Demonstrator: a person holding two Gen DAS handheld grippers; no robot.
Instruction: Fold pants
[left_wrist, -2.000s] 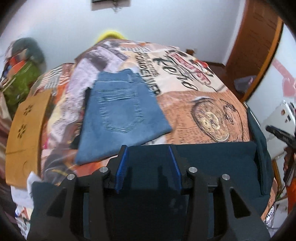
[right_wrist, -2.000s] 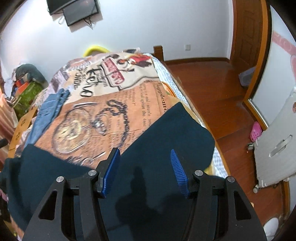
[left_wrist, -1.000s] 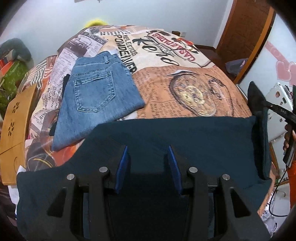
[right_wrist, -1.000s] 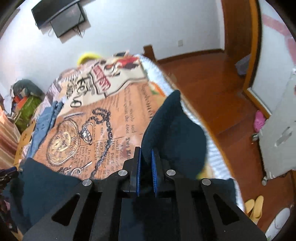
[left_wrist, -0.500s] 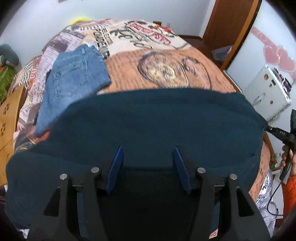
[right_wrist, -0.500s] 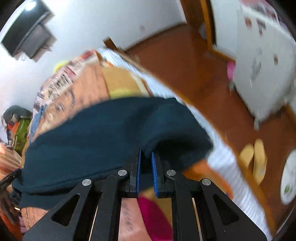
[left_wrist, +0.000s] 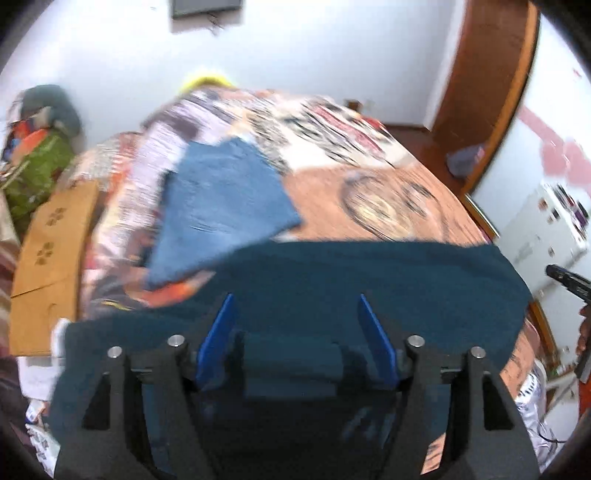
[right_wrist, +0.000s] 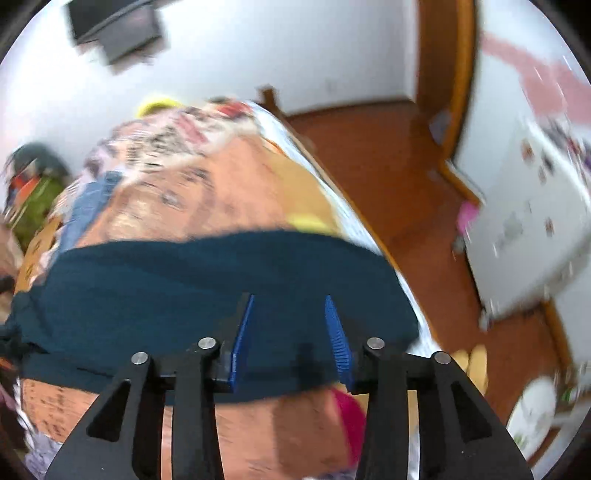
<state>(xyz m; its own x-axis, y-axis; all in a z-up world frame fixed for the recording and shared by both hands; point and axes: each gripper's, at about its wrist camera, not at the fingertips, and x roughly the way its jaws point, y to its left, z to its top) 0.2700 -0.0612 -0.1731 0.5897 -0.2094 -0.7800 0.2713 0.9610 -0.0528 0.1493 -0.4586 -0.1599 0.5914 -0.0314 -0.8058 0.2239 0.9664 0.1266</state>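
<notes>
Nearest me, both grippers hang over the dark teal pants (left_wrist: 369, 280), which lie across the near end of the bed (left_wrist: 399, 184) in a flat band. The left gripper (left_wrist: 297, 334) has its jaws apart, gripping nothing; the right gripper (right_wrist: 290, 332) likewise, seemingly just released. Farther up the bed, folded jeans (left_wrist: 221, 199) sit aside, clear of the folding.
</notes>
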